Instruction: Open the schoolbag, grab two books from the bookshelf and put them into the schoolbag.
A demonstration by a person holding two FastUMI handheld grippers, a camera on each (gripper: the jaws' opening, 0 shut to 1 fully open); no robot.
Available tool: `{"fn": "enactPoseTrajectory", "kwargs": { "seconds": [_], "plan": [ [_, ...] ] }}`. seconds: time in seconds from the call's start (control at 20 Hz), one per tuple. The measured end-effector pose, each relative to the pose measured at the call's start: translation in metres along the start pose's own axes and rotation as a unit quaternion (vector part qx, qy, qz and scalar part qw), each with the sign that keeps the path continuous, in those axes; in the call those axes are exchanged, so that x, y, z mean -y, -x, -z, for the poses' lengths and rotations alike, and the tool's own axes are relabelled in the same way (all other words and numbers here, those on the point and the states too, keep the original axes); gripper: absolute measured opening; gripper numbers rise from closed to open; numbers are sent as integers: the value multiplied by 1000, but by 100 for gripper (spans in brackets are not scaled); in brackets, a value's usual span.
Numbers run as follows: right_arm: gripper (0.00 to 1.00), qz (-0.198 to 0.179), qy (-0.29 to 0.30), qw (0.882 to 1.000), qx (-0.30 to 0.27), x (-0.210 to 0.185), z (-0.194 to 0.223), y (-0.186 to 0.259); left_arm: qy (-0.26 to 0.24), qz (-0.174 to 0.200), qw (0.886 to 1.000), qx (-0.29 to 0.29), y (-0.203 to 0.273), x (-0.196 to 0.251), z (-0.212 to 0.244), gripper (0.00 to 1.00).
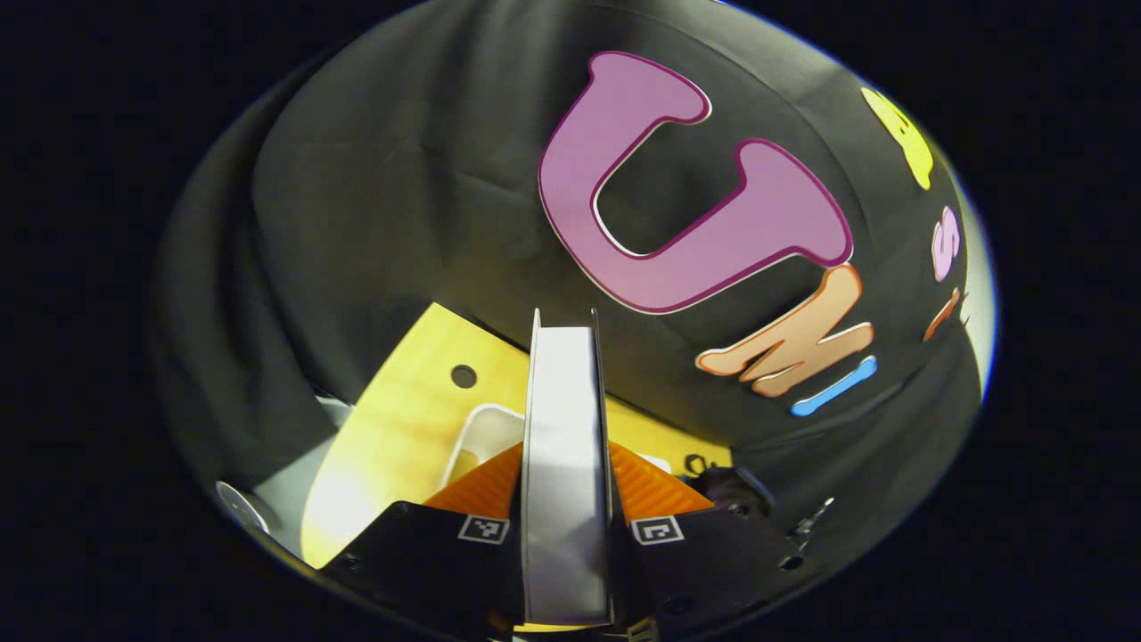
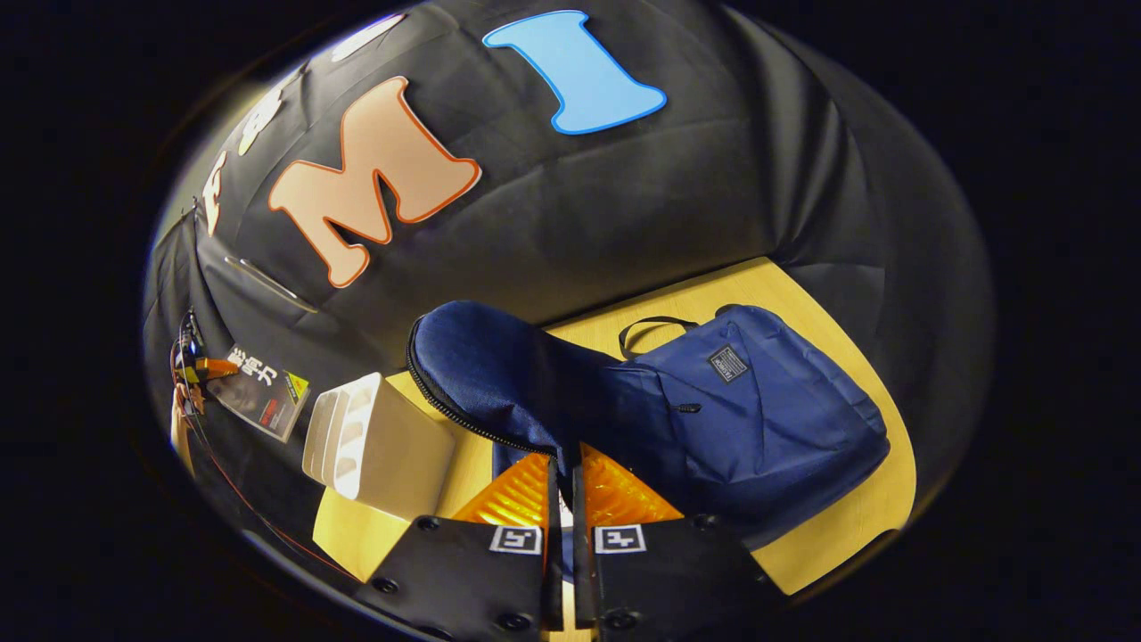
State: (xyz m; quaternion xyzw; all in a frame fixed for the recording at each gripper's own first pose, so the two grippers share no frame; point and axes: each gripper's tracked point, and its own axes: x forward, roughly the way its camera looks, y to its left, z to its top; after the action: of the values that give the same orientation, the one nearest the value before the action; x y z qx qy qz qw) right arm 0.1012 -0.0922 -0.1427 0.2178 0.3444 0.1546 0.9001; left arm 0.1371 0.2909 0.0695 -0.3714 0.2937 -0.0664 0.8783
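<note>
In the left gripper view a book stands edge-on between my fingers, its white pages facing the camera, and my left gripper is shut on it above the table. In the right gripper view the blue schoolbag lies on the yellow table with its zipped flap lifted up. My right gripper is shut on the flap's edge and holds it raised. Far left in that view, the other gripper holds the dark-covered book in the air.
The white bookshelf stands on the table to the left of the bag; its rim also shows under the held book. The wooden table has a round hole. Black cloth walls close in behind.
</note>
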Motion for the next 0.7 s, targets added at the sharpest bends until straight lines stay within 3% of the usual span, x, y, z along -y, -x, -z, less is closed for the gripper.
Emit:
{"fn": "enactPoseTrajectory", "kwargs": {
  "seconds": [0.25,0.7],
  "plan": [
    [8,-3,-10,1000,5,2,-3,2,93,67,993,10,-28,48,21,35],
    [8,-10,-25,999,19,3,-7,6,128,102,986,-2,-114,142,113,34]
  ]
}}
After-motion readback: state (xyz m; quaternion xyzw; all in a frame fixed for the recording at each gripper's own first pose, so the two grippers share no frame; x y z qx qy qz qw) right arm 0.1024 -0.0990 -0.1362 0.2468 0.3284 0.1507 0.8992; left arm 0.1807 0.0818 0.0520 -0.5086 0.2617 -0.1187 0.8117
